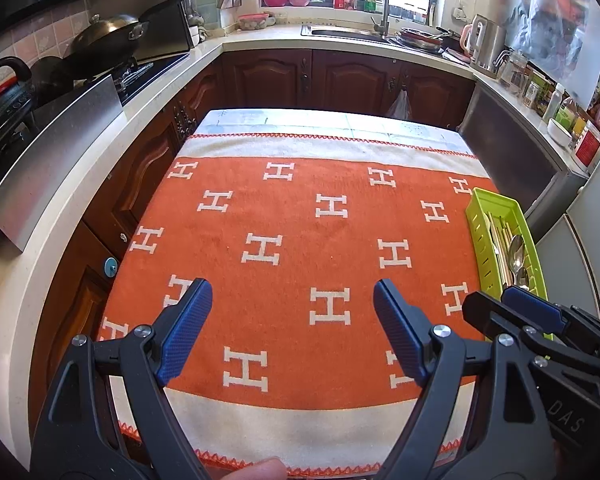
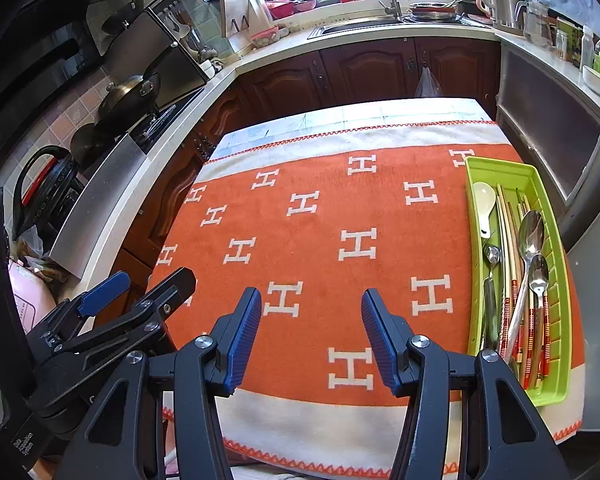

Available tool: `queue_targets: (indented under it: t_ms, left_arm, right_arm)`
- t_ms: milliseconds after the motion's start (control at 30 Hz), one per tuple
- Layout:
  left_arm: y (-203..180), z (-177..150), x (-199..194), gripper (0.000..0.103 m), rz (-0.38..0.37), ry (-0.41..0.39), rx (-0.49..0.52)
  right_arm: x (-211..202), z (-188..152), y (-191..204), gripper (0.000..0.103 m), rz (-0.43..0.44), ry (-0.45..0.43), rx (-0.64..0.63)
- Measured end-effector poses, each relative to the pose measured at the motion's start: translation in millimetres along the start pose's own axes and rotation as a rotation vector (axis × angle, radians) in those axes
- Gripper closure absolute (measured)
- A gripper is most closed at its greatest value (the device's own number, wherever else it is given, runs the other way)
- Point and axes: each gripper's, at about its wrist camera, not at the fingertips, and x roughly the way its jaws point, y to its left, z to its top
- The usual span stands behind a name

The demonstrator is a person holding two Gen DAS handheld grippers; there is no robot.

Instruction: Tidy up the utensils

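Off to my right, the green tray [image 2: 516,176] of utensils [image 2: 530,240] runs lengthwise away from me, nearest my right gripper [image 2: 311,334]; both grippers' fingers gape empty.

One green tray [image 2: 500,168], one white spoon [image 2: 483,200], three metal spoons [image 2: 531,232], several chopsticks [image 2: 510,240]

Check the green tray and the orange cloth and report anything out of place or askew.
Nothing stands out. The spoons, chopsticks and white spoon lie lengthwise inside the green tray; the orange cloth lies flat with nothing spilled on it.
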Motion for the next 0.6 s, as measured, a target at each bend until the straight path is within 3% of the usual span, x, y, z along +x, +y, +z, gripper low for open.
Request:
queue_targets:
  t_ms: [600]
  left_arm:
    - [-0.3,-4.0,2.0,0.022,-0.017,0.019,0.013]
  right_arm:
    - [-1.9,-6.7,1.6,0.050,-0.006,-0.006,0.020]
